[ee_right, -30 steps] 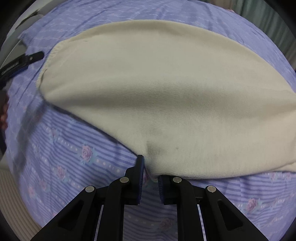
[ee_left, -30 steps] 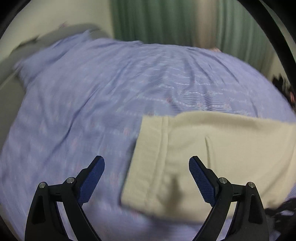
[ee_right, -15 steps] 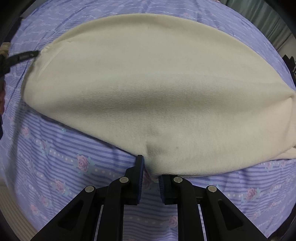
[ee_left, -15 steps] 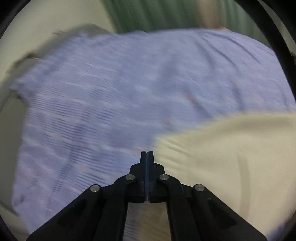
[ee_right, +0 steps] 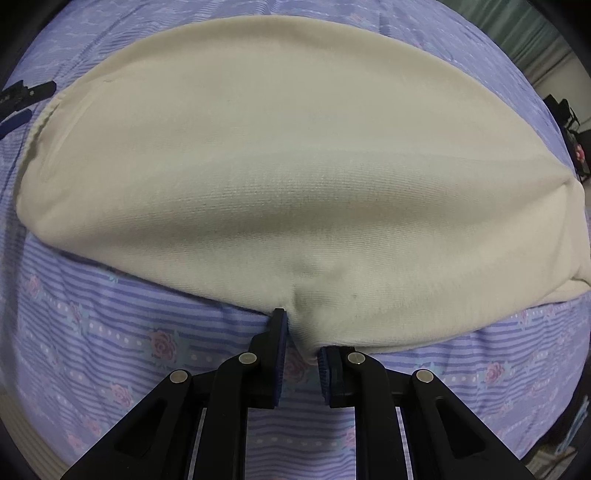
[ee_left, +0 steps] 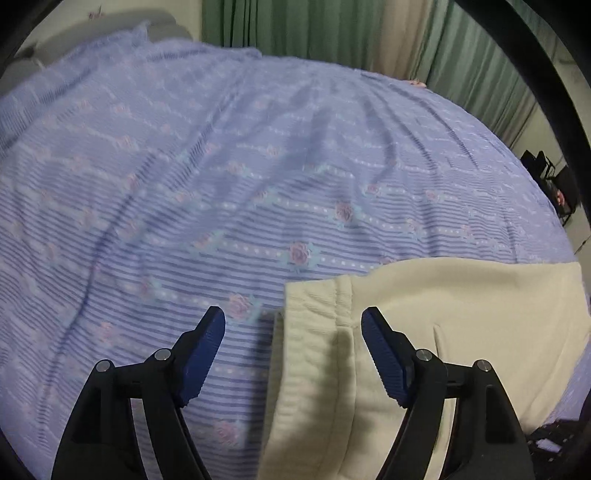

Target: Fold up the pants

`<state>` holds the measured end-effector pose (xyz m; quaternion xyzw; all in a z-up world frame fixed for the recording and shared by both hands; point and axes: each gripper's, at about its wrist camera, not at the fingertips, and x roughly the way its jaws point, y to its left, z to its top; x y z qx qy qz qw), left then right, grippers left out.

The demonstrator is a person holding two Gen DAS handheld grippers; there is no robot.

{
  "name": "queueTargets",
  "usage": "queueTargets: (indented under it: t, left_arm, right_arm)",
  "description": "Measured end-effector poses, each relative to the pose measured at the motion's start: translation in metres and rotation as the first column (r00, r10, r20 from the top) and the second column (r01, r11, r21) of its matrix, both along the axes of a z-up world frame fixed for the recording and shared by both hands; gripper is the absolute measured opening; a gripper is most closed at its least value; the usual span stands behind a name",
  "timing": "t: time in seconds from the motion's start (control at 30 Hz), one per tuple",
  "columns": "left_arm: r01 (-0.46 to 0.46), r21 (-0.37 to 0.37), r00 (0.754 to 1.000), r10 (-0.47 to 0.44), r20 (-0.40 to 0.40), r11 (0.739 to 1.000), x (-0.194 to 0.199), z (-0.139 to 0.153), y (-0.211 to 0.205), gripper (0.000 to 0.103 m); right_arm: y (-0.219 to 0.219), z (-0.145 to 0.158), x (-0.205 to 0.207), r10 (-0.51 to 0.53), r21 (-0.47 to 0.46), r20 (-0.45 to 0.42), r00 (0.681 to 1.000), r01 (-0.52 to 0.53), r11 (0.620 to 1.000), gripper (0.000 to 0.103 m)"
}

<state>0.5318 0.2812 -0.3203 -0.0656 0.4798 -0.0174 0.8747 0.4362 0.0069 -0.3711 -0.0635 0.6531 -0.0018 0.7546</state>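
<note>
The cream pants [ee_right: 295, 177] lie folded flat on a bed covered by a lavender striped sheet [ee_left: 221, 166] printed with small roses. In the right wrist view they fill most of the frame as a broad, smooth slab of knit fabric, its long near edge running left to right just beyond the gripper.

The right gripper [ee_right: 301, 345] has its jaws closed to a narrow gap and clamped on a small tuck of that near edge; the cloth bunches slightly where it enters between the blue pads [ee_right: 280, 354].

In the left wrist view the ribbed waistband [ee_left: 314, 332] of the pants sits at the near right, its end edge running toward the camera, with the rest of the garment spreading off to the right. The left gripper [ee_left: 293, 321] hovers with its jaws wide apart and holding nothing: the left pad is over bare sheet, the right pad over the cream fabric, and the waistband edge lies between them. Whether either pad touches the cloth cannot be told.

Green curtains [ee_left: 295, 33] hang beyond the far edge of the bed. At the far left of the right wrist view, part of the other tool [ee_right: 26, 94] shows beside the waistband end
</note>
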Motion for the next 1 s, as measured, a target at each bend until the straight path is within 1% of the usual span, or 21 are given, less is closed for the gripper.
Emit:
queueTargets:
  t: [0.07,0.1,0.13,0.17,0.2,0.23,0.27,0.37,0.43,0.47,0.53,0.6,0.67,0.73,0.8,0.83,0.87,0.9,0.93,0.97,1.0]
  left_arm:
    - [0.023,-0.033,0.999,-0.025,-0.042,0.999,0.007,-0.011,-0.003,0.072]
    - [0.030,-0.051,0.997,-0.033,-0.065,0.998,0.010,-0.018,-0.004,0.060]
    - [0.052,-0.102,0.995,-0.059,-0.074,0.993,0.011,-0.021,-0.005,0.042]
    - [0.056,-0.137,0.995,-0.066,-0.068,0.989,0.010,-0.019,-0.005,0.038]
    - [0.047,-0.137,0.997,-0.056,-0.059,0.989,0.007,-0.016,-0.005,0.034]
    - [0.044,-0.144,0.998,-0.050,-0.035,0.989,0.003,-0.009,-0.006,0.027]
    - [0.057,-0.173,0.998,-0.060,-0.014,0.983,0.000,-0.001,-0.006,0.025]
    - [0.097,-0.238,0.995,-0.100,0.000,0.966,-0.003,0.009,-0.011,0.025]
    - [0.121,-0.270,0.989,-0.139,-0.049,0.955,0.004,-0.001,-0.017,0.025]
    - [0.120,-0.273,0.986,-0.146,-0.076,0.955,0.009,-0.008,-0.018,0.025]
    - [0.089,-0.259,0.985,-0.124,-0.120,0.962,0.017,-0.024,-0.018,0.028]
    - [0.055,-0.259,0.986,-0.094,-0.140,0.964,0.024,-0.036,-0.018,0.028]
    - [0.023,-0.220,0.990,-0.053,-0.131,0.975,0.024,-0.034,-0.021,0.021]
    - [0.001,-0.145,0.996,-0.014,-0.090,0.989,0.020,-0.019,-0.028,0.014]
    - [-0.006,-0.055,1.000,0.006,0.006,0.998,0.016,0.004,-0.033,0.013]
    - [-0.024,-0.028,0.999,0.025,0.027,0.999,0.019,0.008,-0.030,0.012]
    - [-0.038,-0.009,0.999,0.038,0.023,0.999,0.026,0.005,-0.027,0.012]
    - [-0.049,-0.006,0.999,0.048,-0.022,0.999,0.034,-0.008,-0.027,0.012]
    - [-0.042,0.013,0.998,0.042,-0.054,0.999,0.039,-0.018,-0.029,0.013]
    - [-0.033,0.038,0.997,0.036,-0.069,0.999,0.041,-0.026,-0.032,0.013]
    - [-0.030,0.055,0.998,0.033,-0.058,0.998,0.041,-0.030,-0.035,0.015]
  right_arm:
    - [0.002,-0.002,0.006,-0.002,-0.009,-0.002,1.000,0.002,1.000,0.018]
    - [0.004,-0.003,0.008,-0.004,-0.013,-0.003,1.000,0.004,1.000,0.018]
    - [0.004,-0.003,0.006,-0.006,-0.014,-0.002,1.000,0.006,1.000,0.018]
    - [0.006,-0.004,0.007,-0.006,-0.013,-0.002,1.000,0.006,1.000,0.018]
    - [0.005,-0.005,0.007,-0.007,-0.012,-0.002,1.000,0.007,1.000,0.019]
    - [0.005,-0.004,0.008,-0.008,-0.010,-0.002,1.000,0.008,1.000,0.019]
    - [0.007,-0.005,0.009,-0.013,-0.005,-0.001,1.000,0.013,1.000,0.019]
    - [0.008,-0.008,0.012,-0.018,0.000,0.001,1.000,0.018,1.000,0.019]
    - [0.003,-0.012,0.011,-0.018,0.000,0.003,1.000,0.018,1.000,0.019]
    - [-0.002,-0.012,0.010,-0.017,-0.001,0.004,1.000,0.017,1.000,0.019]
    - [-0.003,-0.013,0.008,-0.012,-0.009,0.005,1.000,0.012,1.000,0.019]
    - [-0.003,-0.011,0.005,-0.008,-0.018,0.006,1.000,0.008,1.000,0.019]
    - [0.000,-0.013,0.004,-0.009,-0.022,0.008,1.000,0.009,1.000,0.019]
    - [0.001,-0.013,0.003,-0.019,-0.008,0.013,1.000,0.019,1.000,0.019]
    - [-0.003,-0.012,-0.005,-0.027,0.013,0.025,0.999,0.027,1.000,0.019]
    - [-0.003,-0.012,-0.008,-0.024,0.017,0.034,0.999,0.023,1.000,0.019]
    - [-0.009,-0.010,-0.012,-0.019,0.015,0.039,0.999,0.019,1.000,0.019]
    - [-0.008,-0.010,-0.014,-0.016,0.007,0.042,0.999,0.015,1.000,0.019]
    - [-0.005,-0.011,-0.014,-0.010,-0.011,0.041,0.999,0.010,1.000,0.018]
    - [-0.004,-0.012,-0.014,-0.012,-0.014,0.040,0.999,0.013,1.000,0.019]
    - [-0.005,-0.013,-0.015,-0.016,-0.007,0.043,0.999,0.017,1.000,0.019]
